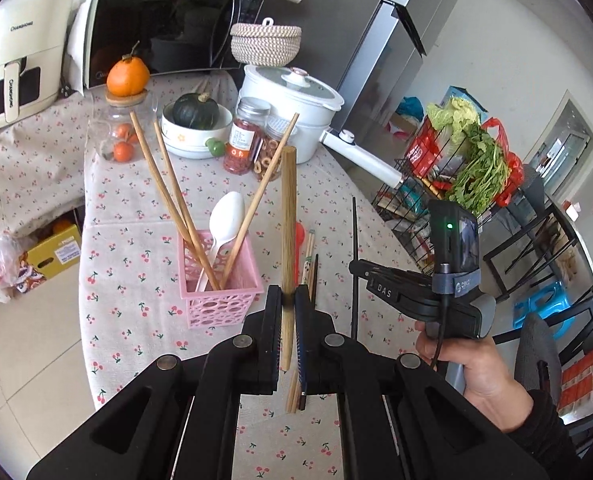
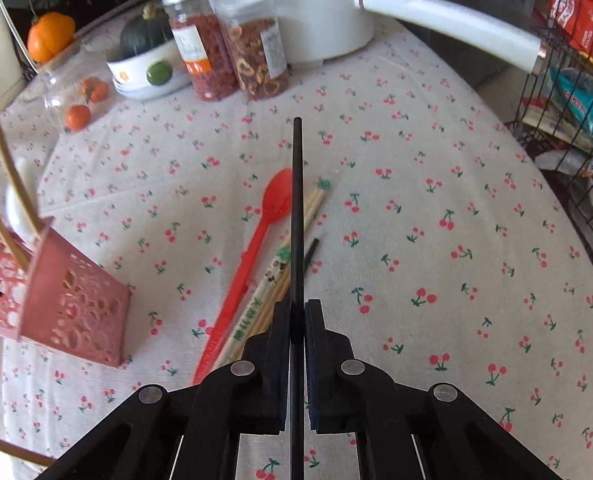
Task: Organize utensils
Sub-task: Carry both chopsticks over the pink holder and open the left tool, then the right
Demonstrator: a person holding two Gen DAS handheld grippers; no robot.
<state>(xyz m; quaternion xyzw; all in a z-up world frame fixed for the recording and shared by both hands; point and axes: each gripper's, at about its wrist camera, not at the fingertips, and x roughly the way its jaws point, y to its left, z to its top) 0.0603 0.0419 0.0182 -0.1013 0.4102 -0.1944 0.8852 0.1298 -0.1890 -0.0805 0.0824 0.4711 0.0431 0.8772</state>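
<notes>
A pink perforated basket [image 1: 216, 280] stands on the cherry-print tablecloth and holds several wooden chopsticks and a white spoon [image 1: 226, 220]. My left gripper [image 1: 289, 294] is shut on a thick wooden chopstick [image 1: 288, 220], held upright just right of the basket. My right gripper [image 2: 297, 308] is shut on a thin black chopstick [image 2: 297, 200], held above the table; this gripper also shows in the left wrist view [image 1: 356, 270]. A red plastic spoon [image 2: 256, 240], wrapped bamboo chopsticks [image 2: 268, 288] and another black chopstick [image 2: 311, 254] lie on the cloth. The basket [image 2: 68, 300] is at the left in the right wrist view.
At the back stand a white pot [image 1: 292, 108] with a long handle [image 2: 452, 28], two jars of dried food [image 2: 232, 52], a bowl with a green squash [image 1: 196, 120], a glass jar with oranges [image 1: 120, 132] and a microwave [image 1: 164, 24]. A wire rack of vegetables [image 1: 456, 168] is off the table's right.
</notes>
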